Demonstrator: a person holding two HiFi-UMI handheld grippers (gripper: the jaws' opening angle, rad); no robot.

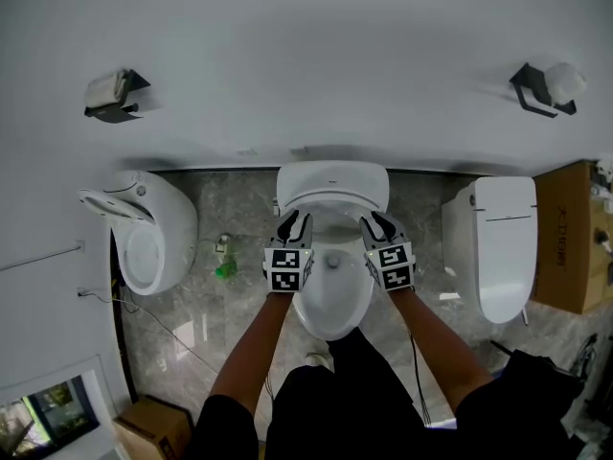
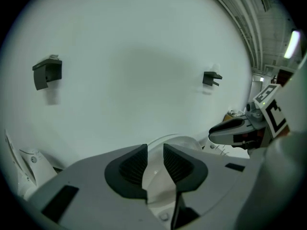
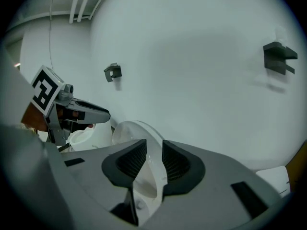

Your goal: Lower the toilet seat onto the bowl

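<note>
Left gripper (image 2: 154, 150): jaws stand apart. The white rim of the toilet seat (image 2: 154, 175) runs between the ribbed pads (image 2: 133, 166). No pad visibly presses on it, so this is a loose straddle, not a clamp.
Right gripper (image 3: 154, 145): likewise parted. The seat's other side passes between its pads and sits nearer the right-hand one, with no squeeze that I can see.
Toilet seat: on the middle toilet, flanked by the two grippers, one at each side. In the head view it lies low over the bowl (image 1: 333, 262). Whether it rests fully on the rim I cannot tell.
Lid (image 1: 332, 182): upright against the wall behind the seat.
Stage, as I judge it: the end of the lowering, with the seat at or almost at the bowl.
Risk, drop: if the seat is not yet down, parted jaws carry nothing, so it could fall the last bit and slam.
Risk, pinch: a lower jaw under the rim could get trapped between seat and bowl, so drawing back could lift or drag the seat.
Risk, twist: if one side is freed before the other, the hinges could be strained.
Risk, lid: a knock from a rising gripper could tip the lid forward.
Surroundings: other toilets stand to the left (image 1: 144, 242) and right (image 1: 503, 242), well apart.
</note>
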